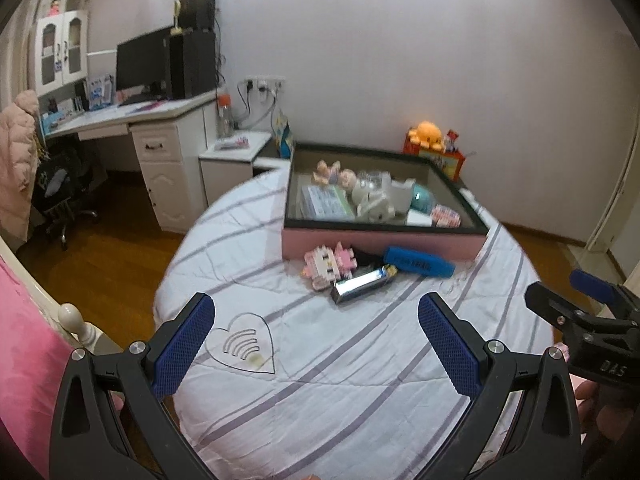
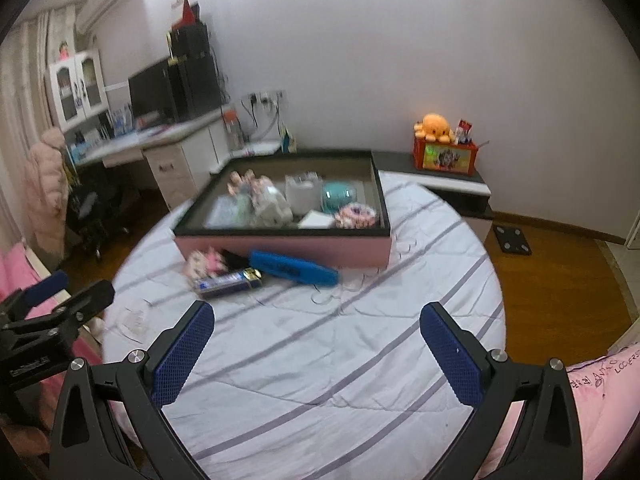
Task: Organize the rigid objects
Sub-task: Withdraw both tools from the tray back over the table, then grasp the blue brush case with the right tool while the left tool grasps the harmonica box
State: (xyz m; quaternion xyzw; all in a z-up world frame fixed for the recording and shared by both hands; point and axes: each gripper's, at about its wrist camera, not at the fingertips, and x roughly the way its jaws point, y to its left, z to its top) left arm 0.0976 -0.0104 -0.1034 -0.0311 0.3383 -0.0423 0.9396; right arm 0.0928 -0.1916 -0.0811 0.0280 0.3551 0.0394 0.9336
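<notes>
Two claws hover low over a bed covered in a white sheet with purple stripes. The left claw has its blue-padded fingers spread wide with nothing between them; the right claw is spread the same way and also empty. Neither touches anything.

Further along the bed sits a shallow pink box with a dark rim, already holding small dolls, a white plush toy, a teal round thing and a few flat packs. Just in front of its near wall lie the loose things: a pink-and-white block figure, a shiny silver bar leaning against it, and a long blue case lying flat, close to the box wall.

Beyond the bed, an orange plush octopus sits on a red box on a low shelf by the wall.
</notes>
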